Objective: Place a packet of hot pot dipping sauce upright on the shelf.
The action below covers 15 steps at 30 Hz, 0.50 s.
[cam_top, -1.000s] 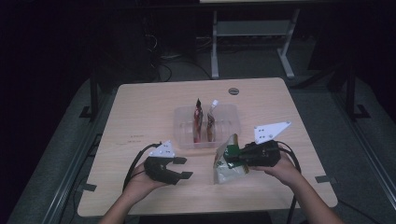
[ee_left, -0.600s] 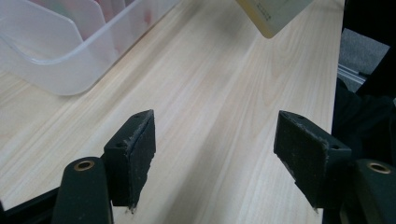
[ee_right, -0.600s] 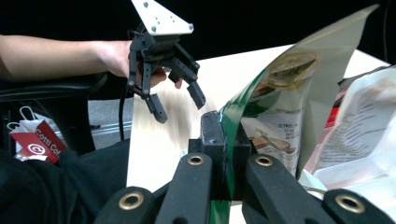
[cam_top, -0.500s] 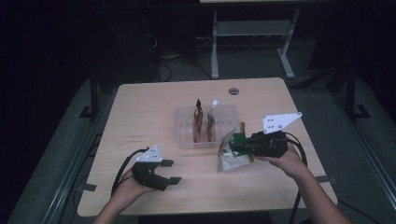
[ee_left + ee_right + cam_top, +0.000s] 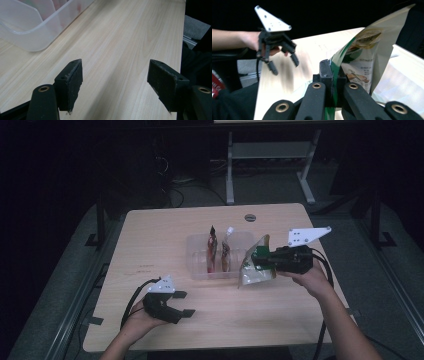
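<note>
Right of centre in the high view, the right hand-held gripper point(image 5: 261, 260) has its jaws clenched on the edge of a green-and-white snack pouch point(image 5: 254, 270), whose lower end hangs just above or on the tabletop point(image 5: 160, 235); which, I cannot tell. In the right gripper view the pouch point(image 5: 364, 57) rises tilted from between the closed jaws. Just left of it in the high view sits a clear plastic bin point(image 5: 197, 257) holding two upright packets point(image 5: 212, 250). At lower left of the high view the left hand-held gripper point(image 5: 181, 304) is released, jaws spread wide over bare wood, well apart from the bin.
</note>
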Tool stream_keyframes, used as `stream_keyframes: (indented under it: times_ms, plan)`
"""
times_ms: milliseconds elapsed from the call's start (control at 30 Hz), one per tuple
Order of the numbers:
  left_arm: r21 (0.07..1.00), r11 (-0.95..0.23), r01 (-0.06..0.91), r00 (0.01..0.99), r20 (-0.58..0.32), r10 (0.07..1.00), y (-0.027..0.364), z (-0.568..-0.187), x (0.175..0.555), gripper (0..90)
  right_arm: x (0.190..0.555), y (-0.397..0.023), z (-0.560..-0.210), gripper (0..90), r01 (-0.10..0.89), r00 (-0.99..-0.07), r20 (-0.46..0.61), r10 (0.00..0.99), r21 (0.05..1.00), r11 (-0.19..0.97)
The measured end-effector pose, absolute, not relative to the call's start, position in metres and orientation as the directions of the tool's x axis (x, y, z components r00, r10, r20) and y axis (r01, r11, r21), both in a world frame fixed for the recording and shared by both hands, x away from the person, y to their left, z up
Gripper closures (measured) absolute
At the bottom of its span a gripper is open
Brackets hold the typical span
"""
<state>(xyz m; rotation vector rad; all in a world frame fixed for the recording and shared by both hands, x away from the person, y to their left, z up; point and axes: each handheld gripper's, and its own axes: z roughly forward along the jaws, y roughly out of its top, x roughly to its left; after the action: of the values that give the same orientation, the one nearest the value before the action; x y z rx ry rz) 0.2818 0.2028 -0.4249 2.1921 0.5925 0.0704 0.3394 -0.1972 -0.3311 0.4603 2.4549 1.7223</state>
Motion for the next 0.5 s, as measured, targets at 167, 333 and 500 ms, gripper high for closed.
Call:
stream_keyframes:
  times_ms: [167,333,500]
  plan:
    - [0.752,-0.526,0.397,0.882,-0.154,0.446,0.204,-0.425,0.282,28.0,0.352,-0.201,-0.327,89.8,0.187,-0.937,0.078,0.341,0.935,0.301]
    - [0.753,-0.524,0.397,0.881,-0.153,0.448,0.206,-0.425,0.283,28.0,0.365,-0.203,-0.324,89.8,0.195,-0.928,0.073,0.365,0.931,0.309]
    - [0.752,-0.516,0.409,0.875,-0.164,0.455,0.206,-0.425,0.283,28.1,0.378,-0.207,-0.323,89.8,0.209,-0.918,0.074,0.39,0.925,0.316]
